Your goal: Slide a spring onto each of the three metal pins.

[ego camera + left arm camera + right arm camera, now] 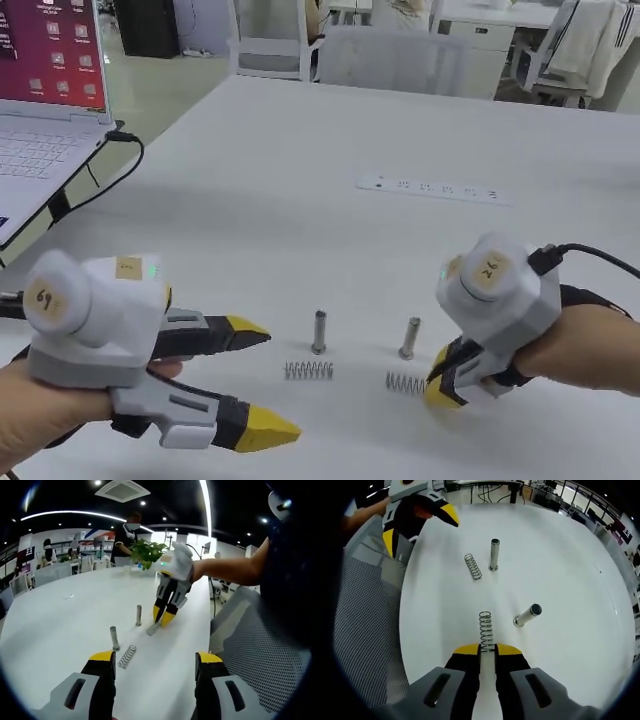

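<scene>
At the near edge of the white table [300,150], we see the left gripper [268,382] held low over the surface. Its yellow-tipped jaws are spread wide with nothing between them. Across from it, the right gripper [487,650] points its tips down at the tabletop. Its jaws are drawn almost together on the near end of the right-hand spring [486,627]. That spring lies flat on the table, and the rest of its coils reach out ahead of the tips.

Just beyond the left gripper's jaws we find the left-hand spring [308,371], lying on its side just beside the foot of the left pin [319,332], with a slight gap between them. The left pin stands upright on the table. The right pin [410,338] stands on its end just behind the held spring and seems to lean a little in the head view. Neither spring is on a pin yet.

Farther out, a white power strip [435,188] lies across the middle of the table. At the far left an open laptop [40,100] sits with its screen lit. Past the table's far edge we make out a grey chair [400,60] pushed up to it.
</scene>
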{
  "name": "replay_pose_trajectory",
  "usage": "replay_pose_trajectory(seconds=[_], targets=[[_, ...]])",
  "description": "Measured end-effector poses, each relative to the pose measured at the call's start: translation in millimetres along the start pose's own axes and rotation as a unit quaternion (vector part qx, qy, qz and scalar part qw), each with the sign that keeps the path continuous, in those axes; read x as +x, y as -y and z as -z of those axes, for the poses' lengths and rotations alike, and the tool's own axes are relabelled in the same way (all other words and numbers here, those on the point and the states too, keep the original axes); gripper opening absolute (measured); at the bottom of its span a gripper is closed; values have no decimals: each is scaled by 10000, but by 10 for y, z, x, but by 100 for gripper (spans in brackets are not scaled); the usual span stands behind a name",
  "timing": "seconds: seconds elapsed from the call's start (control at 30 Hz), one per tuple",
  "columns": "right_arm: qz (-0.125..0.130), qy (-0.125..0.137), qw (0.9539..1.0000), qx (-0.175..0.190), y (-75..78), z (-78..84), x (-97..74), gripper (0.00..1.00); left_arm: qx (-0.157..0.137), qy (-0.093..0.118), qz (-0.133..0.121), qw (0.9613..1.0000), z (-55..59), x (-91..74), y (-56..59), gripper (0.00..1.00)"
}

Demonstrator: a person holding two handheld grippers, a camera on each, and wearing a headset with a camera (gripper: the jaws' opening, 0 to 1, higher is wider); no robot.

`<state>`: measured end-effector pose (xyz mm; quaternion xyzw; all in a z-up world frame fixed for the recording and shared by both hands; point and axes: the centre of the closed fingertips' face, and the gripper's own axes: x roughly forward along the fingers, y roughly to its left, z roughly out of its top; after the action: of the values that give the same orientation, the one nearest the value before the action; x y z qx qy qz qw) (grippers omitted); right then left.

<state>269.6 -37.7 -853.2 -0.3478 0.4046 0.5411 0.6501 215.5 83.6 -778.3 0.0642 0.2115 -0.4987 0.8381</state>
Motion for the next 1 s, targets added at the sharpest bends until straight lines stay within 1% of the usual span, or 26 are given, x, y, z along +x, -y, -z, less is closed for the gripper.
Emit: replay_pose_trajectory(seconds=[0.27, 0.47, 0.57, 0.8, 1.0], targets=[[19, 69, 9999, 122, -77, 95, -59, 8, 156, -94, 151, 9997, -79, 58, 30, 59], [54, 139, 9996, 246, -106, 158, -130, 8, 207, -120, 286, 9993, -125, 120, 49, 58], [75, 179, 9994, 275, -137, 172, -178, 8, 279, -193, 378, 9987, -134, 148, 67, 58], [108, 264, 9992, 288, -181, 154, -258, 8, 349, -302, 514, 9976, -129, 190, 81, 58], [103, 325, 9991, 248, -226, 110, -320, 8, 410, -421, 669, 9960, -110, 249, 135, 57]])
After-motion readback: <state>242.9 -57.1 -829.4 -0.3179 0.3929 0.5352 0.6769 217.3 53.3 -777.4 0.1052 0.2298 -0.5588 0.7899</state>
